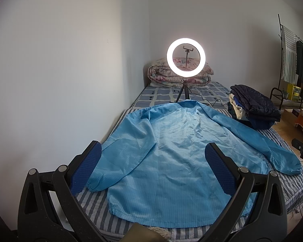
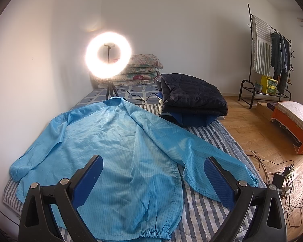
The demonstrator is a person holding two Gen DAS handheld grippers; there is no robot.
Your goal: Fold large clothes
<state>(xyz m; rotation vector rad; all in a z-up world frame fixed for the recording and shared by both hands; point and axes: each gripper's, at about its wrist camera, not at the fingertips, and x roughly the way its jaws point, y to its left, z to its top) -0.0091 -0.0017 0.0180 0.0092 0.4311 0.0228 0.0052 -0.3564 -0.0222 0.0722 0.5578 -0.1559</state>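
Spread wide and empty, the left gripper (image 1: 153, 157) hovers above the hem end of a light blue jacket (image 1: 177, 147) lying flat, sleeves out, on the striped bed (image 1: 95, 203). Likewise parted and holding nothing, the right gripper (image 2: 153, 169) hangs over the same garment's lower half. Beyond the collar stands a lit ring light (image 1: 185, 57); a pile of folded dark clothes (image 2: 192, 98) sits beside the right sleeve.

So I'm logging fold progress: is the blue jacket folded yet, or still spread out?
Spread out. The blue jacket lies flat on the striped bed with both sleeves extended to the sides; no fold shows, and neither gripper holds it.
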